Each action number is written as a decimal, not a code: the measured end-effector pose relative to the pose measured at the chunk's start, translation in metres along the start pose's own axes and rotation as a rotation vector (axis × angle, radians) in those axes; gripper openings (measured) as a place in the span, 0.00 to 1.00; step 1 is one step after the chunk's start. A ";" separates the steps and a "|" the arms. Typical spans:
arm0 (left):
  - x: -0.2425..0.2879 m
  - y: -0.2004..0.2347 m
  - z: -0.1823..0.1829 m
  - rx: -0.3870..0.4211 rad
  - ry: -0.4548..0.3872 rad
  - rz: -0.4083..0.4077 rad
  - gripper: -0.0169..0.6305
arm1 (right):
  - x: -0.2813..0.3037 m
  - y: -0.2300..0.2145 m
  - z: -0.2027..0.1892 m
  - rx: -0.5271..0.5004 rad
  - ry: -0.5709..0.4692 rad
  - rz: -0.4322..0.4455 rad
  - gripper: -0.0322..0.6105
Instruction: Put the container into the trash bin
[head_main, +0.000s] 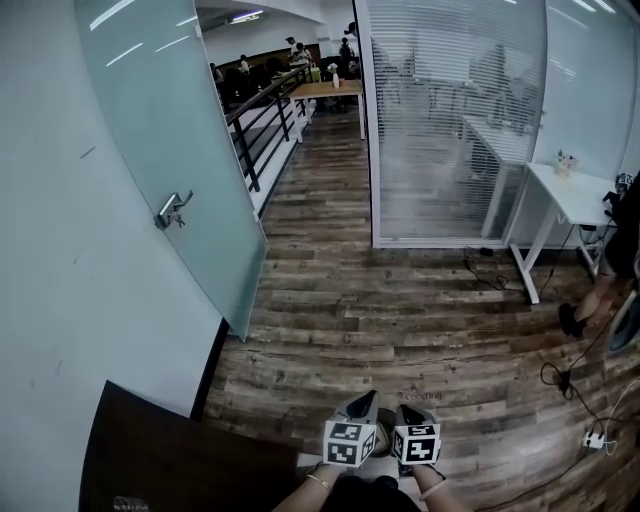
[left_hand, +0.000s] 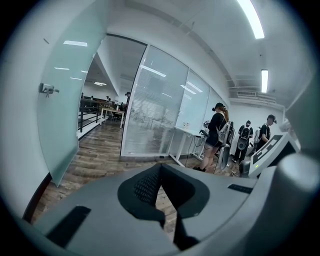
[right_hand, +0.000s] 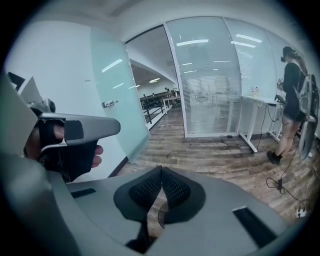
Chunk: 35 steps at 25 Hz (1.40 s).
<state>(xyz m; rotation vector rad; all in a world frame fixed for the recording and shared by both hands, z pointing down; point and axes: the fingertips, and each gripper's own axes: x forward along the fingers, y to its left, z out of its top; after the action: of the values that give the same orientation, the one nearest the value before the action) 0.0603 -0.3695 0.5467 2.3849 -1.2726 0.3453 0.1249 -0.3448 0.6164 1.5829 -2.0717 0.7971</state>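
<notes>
While left gripper and right gripper hang side by side above wood floor, I read both jaw pairs pressed together, nothing between them. Frosted glass door stands at left. As for container: no view shows it, so I cannot tell where it is.
</notes>
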 end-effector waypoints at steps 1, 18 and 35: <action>-0.002 -0.002 0.002 0.006 -0.002 -0.003 0.05 | -0.005 0.000 0.003 -0.005 -0.012 -0.001 0.06; -0.041 -0.014 0.047 0.061 -0.068 -0.023 0.05 | -0.070 0.007 0.079 -0.128 -0.226 0.025 0.06; -0.050 -0.014 0.064 0.054 -0.102 -0.002 0.05 | -0.096 -0.005 0.106 -0.149 -0.308 0.000 0.06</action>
<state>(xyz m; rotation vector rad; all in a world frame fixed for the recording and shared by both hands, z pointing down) 0.0457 -0.3557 0.4667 2.4768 -1.3214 0.2633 0.1578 -0.3458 0.4765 1.7082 -2.2799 0.4056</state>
